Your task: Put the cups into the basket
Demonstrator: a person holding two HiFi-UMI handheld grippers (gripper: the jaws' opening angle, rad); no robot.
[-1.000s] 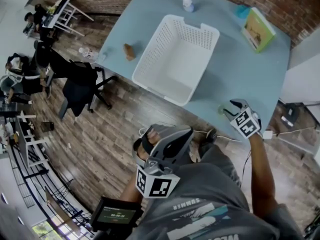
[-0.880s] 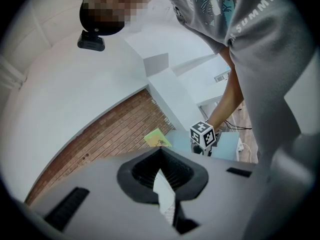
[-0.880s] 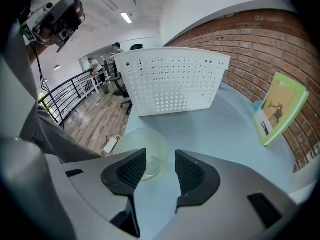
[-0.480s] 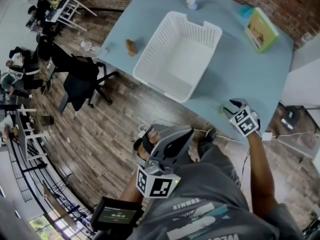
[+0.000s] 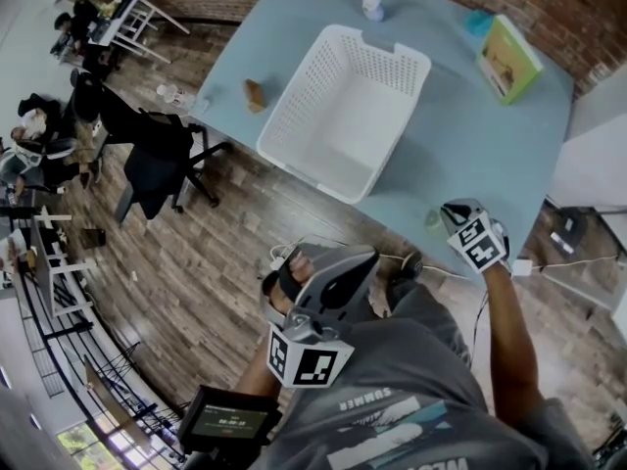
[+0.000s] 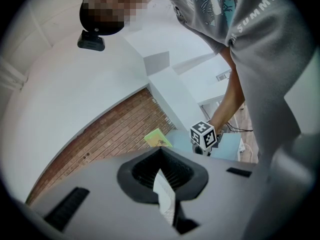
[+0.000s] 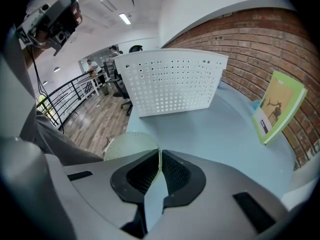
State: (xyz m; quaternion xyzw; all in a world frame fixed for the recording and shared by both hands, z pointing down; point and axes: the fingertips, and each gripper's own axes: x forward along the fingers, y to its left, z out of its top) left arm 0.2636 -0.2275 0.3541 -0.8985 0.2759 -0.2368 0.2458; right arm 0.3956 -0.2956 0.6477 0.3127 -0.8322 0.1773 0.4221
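Pale green cup (image 5: 433,220) upright at the near edge of the table (image 5: 470,155), off to the right of the basket's front corner. Pinched at the rim by the right gripper (image 7: 159,166), jaws closing with the thin wall between the pads. Well apart from the white basket (image 5: 343,106), bare tabletop between the two. Beyond the basket, a spray bottle (image 5: 368,0) at the far edge; further right a teal thing (image 5: 476,20) and a green book (image 5: 507,57) propped up; by the basket's left side a small brown thing (image 5: 255,96). Low at the person's waist, off the table, the left gripper (image 6: 162,176), jaws together on nothing
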